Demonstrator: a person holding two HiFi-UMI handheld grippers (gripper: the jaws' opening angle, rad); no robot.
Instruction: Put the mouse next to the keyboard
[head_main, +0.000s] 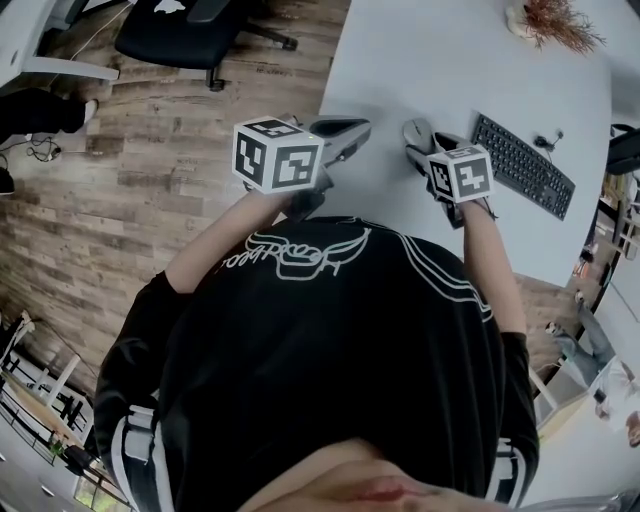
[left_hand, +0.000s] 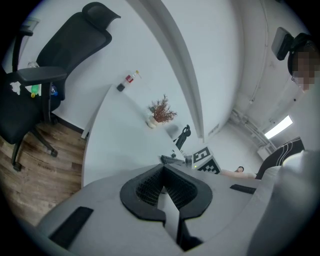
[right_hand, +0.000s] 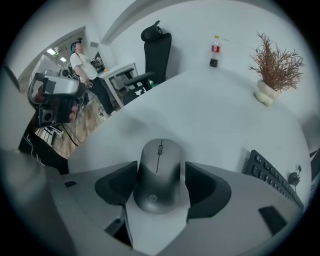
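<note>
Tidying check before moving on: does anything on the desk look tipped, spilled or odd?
Nothing stands out. The mouse sits flat on the table between the open jaws of the right hand-held gripper, near the keyboard; the bottle and plant stand upright.

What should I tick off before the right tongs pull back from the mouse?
1. Mouse resting on the table: ok.
2. Mouse beside the keyboard, with a gap between them: ok.
3. Right tongs open: ok; the mouse sits between the pads.
4. Both pads clear of the mouse: cannot tell; one looks very close to it.
5. Left tongs shut, empty, away from the mouse: ok.
</note>
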